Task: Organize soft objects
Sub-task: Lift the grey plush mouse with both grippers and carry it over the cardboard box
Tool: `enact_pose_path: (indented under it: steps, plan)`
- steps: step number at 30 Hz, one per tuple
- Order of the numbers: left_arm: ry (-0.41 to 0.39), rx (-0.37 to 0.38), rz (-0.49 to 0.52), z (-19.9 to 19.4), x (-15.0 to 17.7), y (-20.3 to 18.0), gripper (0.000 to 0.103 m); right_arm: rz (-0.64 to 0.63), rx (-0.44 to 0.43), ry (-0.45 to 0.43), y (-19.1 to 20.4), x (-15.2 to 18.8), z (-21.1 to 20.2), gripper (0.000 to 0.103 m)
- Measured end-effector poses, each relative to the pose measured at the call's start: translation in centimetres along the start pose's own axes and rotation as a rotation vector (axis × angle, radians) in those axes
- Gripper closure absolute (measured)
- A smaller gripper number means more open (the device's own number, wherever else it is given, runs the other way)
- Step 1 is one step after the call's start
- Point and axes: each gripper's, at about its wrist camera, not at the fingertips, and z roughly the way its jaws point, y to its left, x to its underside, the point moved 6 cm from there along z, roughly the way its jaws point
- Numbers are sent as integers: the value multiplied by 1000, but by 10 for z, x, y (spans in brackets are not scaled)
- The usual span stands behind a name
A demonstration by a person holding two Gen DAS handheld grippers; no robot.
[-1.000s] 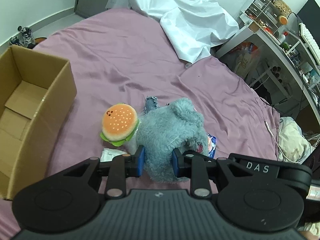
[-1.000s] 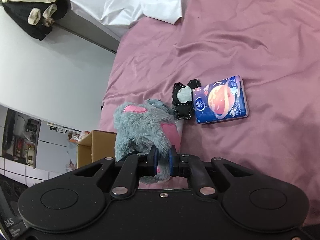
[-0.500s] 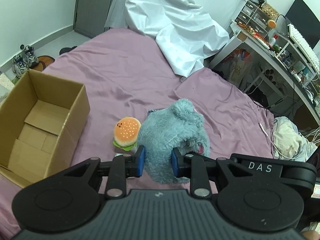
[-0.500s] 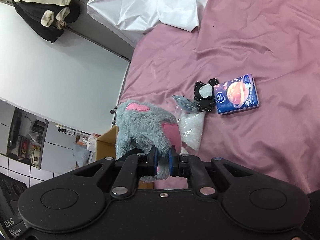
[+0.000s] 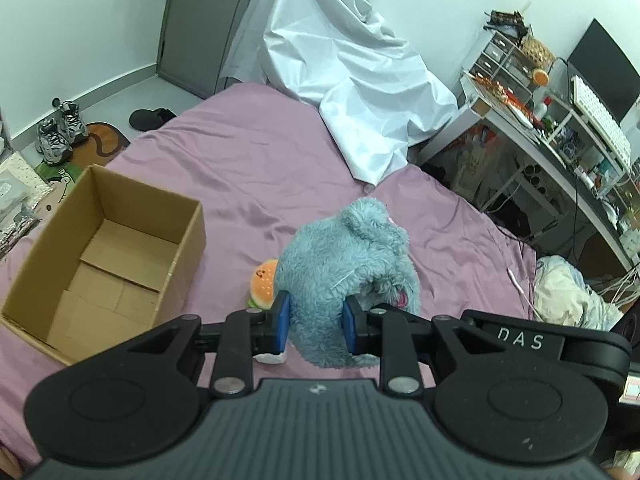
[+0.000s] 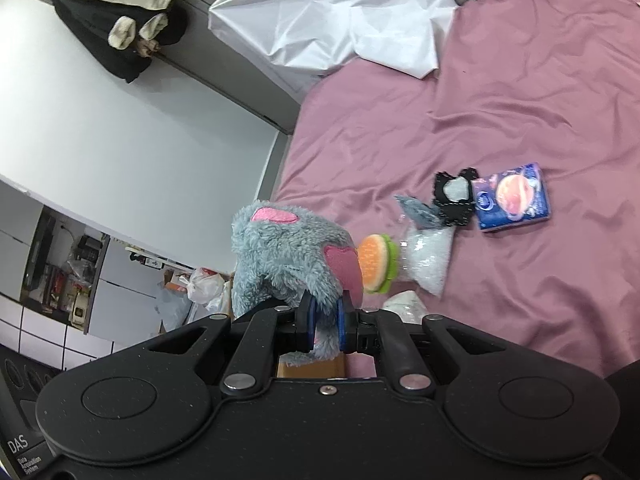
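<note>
While above bed [image 5: 248, 152] | left tool [image 5: 315, 322], right tool [image 6: 323, 320] both grasping plush toy [image 5: 340, 264]

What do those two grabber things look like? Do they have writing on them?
Both are matte black plastic. The left gripper and right gripper each have two round discs, angled link arms with silver rivets, and blue pads on the fingers. White letters spell DAS on each. The left one has a ribbed grey top. No sleeves or cables show.

**A bed in mauve sheets**

The bed with its creased mauve satin sheet [image 5: 248, 152] carries an open brown cardboard box [image 5: 100, 256], a crumpled white cloth [image 5: 360, 92], a small burger-shaped plush [image 6: 376, 262], a clear bag of white pellets [image 6: 428, 258], a black-edged pouch [image 6: 452, 196] and a blue printed packet [image 6: 510, 196].
</note>
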Motion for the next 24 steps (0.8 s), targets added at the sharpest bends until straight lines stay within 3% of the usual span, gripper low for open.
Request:
enact_pose_path:
  steps: [24]
  plan:
    - [-56, -13, -121, -34, -29, 78, 78, -140, -14, 31, 78, 23, 38, 92]
